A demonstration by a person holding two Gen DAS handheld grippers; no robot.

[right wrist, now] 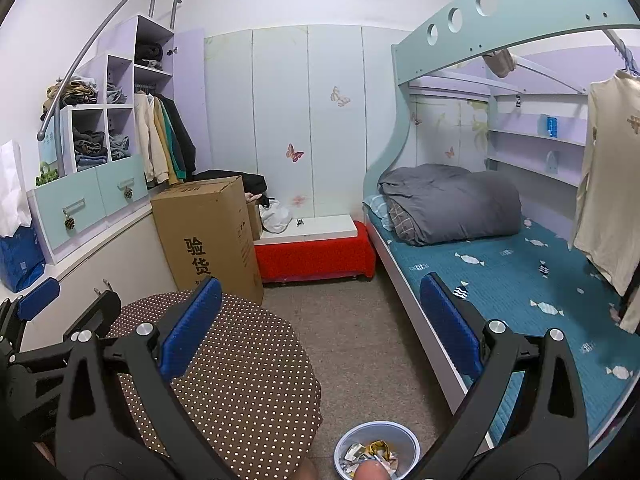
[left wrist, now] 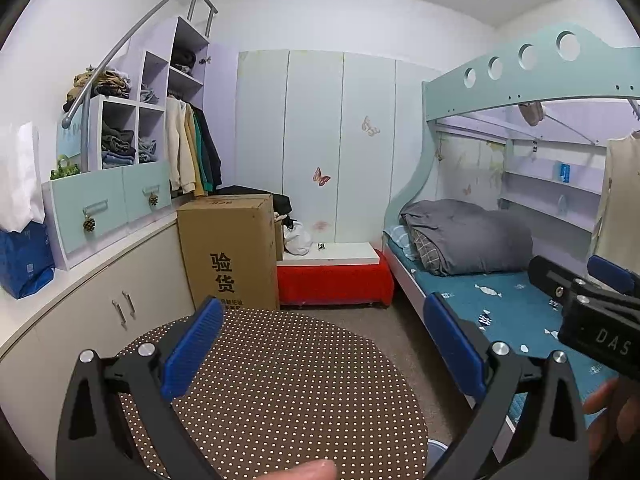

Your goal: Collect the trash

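Closest, on the floor, a small bin (right wrist: 376, 454) already holds crumpled paper trash (right wrist: 370, 455). This trash is probably light and soft, so a gentle pinch on a raised fold should suffice. The right gripper (right wrist: 320, 322) hangs above with fingers apart and empty. The left gripper (left wrist: 323, 338) is likewise spread over the dotted bench (left wrist: 288, 380). Further away stand a cardboard box (left wrist: 228, 248) and the bed (left wrist: 500, 304).
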